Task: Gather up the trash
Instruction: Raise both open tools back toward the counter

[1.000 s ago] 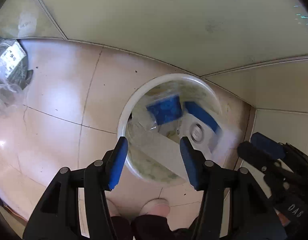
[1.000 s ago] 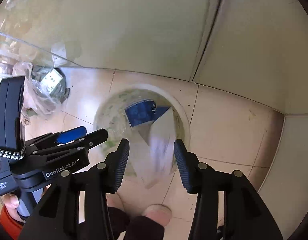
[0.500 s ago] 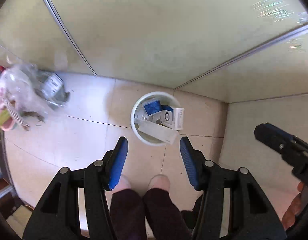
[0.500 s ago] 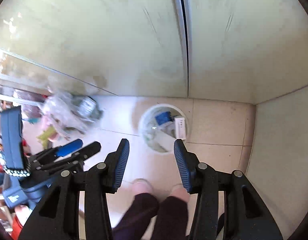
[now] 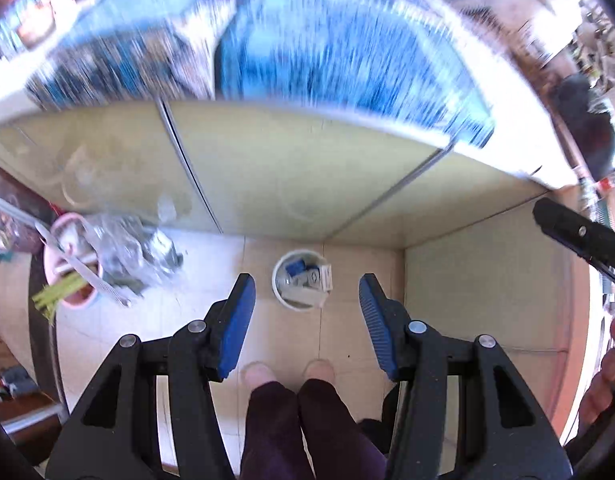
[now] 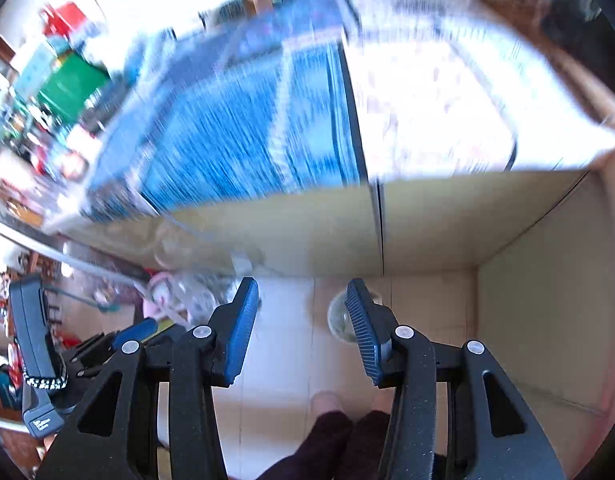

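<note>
Tiled floor [image 5: 283,332] fills the lower part of both views, boxed in by pale yellow-green panels [image 5: 291,168] at the back and on the right; above the panels everything is a blue and white motion blur, can't tell what it is. Left of the corner sits a heap of clear plastic bags [image 5: 127,252], touching a pink tub [image 5: 73,264] with green and white sticks poking out of it. White bin [image 5: 297,286] stands on the floor in the corner just in front of the back panel, upright, packed with trash: a blue packet, a white carton and a pale flat strip leaning over the rim. In the right wrist view the bin [image 6: 339,318] is half hidden behind the right finger of that tool. Person's two feet and dark trouser legs [image 5: 291,412] are on the tiles just short of the bin. Left tool [image 5: 305,322]: blue pads apart, nothing between them, only floor and bin far below. Right tool [image 6: 303,326]: pads apart too, nothing gripped. Each tool shows at the edge of the other's camera, well above the bin, both pointing steeply down at it.
</note>
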`<state>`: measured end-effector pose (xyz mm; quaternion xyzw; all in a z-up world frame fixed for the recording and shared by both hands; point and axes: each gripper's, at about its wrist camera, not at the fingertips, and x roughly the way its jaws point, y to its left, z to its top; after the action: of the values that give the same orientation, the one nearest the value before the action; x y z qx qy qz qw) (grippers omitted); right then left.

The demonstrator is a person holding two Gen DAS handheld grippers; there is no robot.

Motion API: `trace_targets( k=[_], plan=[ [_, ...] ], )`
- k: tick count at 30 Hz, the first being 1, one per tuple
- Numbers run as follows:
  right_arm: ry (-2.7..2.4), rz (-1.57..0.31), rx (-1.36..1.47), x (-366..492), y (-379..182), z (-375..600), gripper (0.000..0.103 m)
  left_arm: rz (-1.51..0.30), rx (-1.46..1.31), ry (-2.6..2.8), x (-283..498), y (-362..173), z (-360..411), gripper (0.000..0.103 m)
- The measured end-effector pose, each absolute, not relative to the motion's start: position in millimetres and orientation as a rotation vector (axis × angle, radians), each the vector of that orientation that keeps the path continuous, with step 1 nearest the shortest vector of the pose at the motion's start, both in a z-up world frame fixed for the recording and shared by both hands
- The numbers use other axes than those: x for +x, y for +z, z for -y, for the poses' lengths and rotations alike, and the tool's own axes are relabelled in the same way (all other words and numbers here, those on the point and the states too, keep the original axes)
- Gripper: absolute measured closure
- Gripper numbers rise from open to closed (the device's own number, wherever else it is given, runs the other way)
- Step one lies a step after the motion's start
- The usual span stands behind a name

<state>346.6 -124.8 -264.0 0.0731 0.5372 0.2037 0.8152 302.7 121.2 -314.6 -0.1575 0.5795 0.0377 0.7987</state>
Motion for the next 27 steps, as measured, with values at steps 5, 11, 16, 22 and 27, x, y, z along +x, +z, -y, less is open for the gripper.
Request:
trace_targets(
  k=[5,11,16,22,27],
  plan=[
    [0.393,-1.029,0.158,341,-210,129,0.060,-1.158,-0.319,0.081,308,-255,-138,0.050],
    [0.360,-0.963,0.186,353,-164,137,0.060,-1.059,-0.307,0.090,330,-204,-147,0.050],
    [0.357,-0.893,0.179,383,-130,153,0.060,-1.004,-0.247,0.114,368,-176,-144,0.050],
    [0.396,-0.834,0.163,445,-107,171,0.060,-0.967,-0.258,0.142,437,-160,-140,0.050],
    [0.438,-0.833,0.091,511,-95,179,0.060,-0.969,-0.293,0.176,513,-153,-129,0.050]
  ],
)
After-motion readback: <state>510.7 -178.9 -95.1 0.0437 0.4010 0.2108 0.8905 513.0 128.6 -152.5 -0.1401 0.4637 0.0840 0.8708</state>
